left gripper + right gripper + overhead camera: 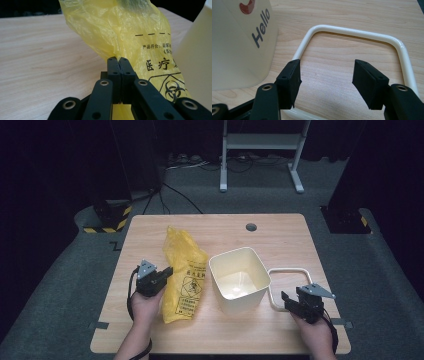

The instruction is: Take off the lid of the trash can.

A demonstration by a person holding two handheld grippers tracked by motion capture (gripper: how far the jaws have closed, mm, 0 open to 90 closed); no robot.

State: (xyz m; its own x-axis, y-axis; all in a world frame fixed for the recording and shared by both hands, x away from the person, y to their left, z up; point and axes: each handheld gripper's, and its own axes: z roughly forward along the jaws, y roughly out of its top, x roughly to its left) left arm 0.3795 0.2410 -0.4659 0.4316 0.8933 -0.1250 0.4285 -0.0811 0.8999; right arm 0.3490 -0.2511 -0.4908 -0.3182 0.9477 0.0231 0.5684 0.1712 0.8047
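A crinkled yellow plastic bag (182, 275) with black biohazard print lies on the wooden table (280, 235), left of a cream bin (239, 279). My left gripper (167, 271) is shut on a fold of the bag's left edge; in the left gripper view the jaws (119, 60) pinch the yellow film (120, 30), with the bin's wall (197, 55) at the right. A cream rounded ring frame (289, 287) lies flat to the right of the bin. My right gripper (286, 299) hovers open over its near side; its jaws (327, 75) frame bare wood inside the ring (362, 33).
The bin (239, 50) carries the word "Hello" on its side and stands upright, its inside bare. A round cable hole (251, 227) sits near the table's far edge. A white stand (260, 142) and cables are on the floor beyond.
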